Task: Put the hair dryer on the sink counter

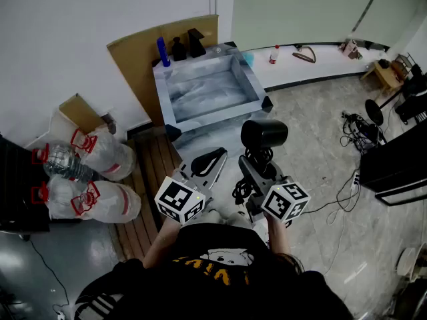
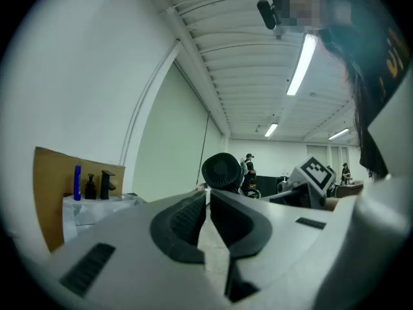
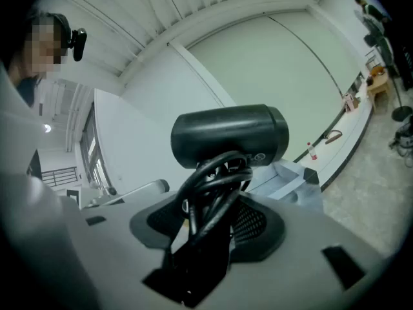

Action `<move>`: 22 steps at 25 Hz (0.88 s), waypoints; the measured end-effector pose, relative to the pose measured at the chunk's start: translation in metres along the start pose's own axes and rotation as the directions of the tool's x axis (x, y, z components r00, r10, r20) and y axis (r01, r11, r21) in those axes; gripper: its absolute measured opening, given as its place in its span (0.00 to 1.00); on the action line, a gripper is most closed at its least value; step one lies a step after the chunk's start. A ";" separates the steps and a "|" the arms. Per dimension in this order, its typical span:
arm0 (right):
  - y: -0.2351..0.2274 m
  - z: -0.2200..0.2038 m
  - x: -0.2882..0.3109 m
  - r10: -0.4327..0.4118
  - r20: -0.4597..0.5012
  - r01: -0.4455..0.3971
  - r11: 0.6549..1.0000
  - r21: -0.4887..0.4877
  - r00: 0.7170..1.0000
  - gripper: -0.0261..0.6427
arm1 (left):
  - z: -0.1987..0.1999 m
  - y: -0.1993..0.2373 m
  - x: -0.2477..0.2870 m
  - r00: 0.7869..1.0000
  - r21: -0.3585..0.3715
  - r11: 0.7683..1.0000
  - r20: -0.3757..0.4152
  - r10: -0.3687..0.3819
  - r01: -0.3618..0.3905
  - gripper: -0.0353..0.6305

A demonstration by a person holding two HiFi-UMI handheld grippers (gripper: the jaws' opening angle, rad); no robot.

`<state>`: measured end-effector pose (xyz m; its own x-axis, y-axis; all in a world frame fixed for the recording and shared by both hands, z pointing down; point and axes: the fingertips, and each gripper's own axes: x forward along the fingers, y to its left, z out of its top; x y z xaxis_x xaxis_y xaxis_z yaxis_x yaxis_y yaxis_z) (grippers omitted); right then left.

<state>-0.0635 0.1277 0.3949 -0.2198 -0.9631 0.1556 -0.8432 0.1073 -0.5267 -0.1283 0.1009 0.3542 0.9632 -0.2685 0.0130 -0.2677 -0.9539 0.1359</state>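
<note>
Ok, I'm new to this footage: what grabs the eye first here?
The black hair dryer, its cord bundled at the handle, is gripped upright in the right claw at centre. Just beyond it stands the marbled sink counter. The left claw is shut and empty alongside.

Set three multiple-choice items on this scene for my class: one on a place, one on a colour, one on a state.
1. Where is the hair dryer?
A. On a shelf
B. In the right gripper
C. In a drawer

2. What colour is the tall bottle at the back of the sink?
A. Blue
B. Red
C. Yellow

3. How do the left gripper's jaws stand?
A. Clamped on a cup
B. Wide apart
C. Together, with nothing between them

Key: 1 B, its handle and coiled cord sit between those jaws. 2 A, it stands blue beside two black items. 3 C, the left gripper view shows the pads meeting.
</note>
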 end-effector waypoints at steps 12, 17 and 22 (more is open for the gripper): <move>0.005 -0.009 0.006 0.006 -0.022 -0.006 1.000 -0.015 1.000 0.34 | -0.009 0.014 -0.007 1.000 -0.023 1.000 0.003 0.008 -0.008 0.09; -0.007 -0.007 0.005 -0.014 -0.036 0.013 1.000 -0.012 0.999 0.34 | -0.015 0.019 0.002 1.000 -0.044 0.999 -0.004 0.008 -0.008 0.09; -0.030 0.002 0.018 -0.012 -0.039 0.012 1.000 0.002 0.999 0.34 | -0.019 0.029 0.027 1.000 -0.052 0.999 -0.018 0.003 -0.004 0.09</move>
<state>-0.0407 0.1068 0.4117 -0.2282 -0.9541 0.1940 -0.8451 0.0952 -0.5261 -0.1093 0.0689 0.3777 0.9627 -0.2686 0.0314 -0.2697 -0.9447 0.1868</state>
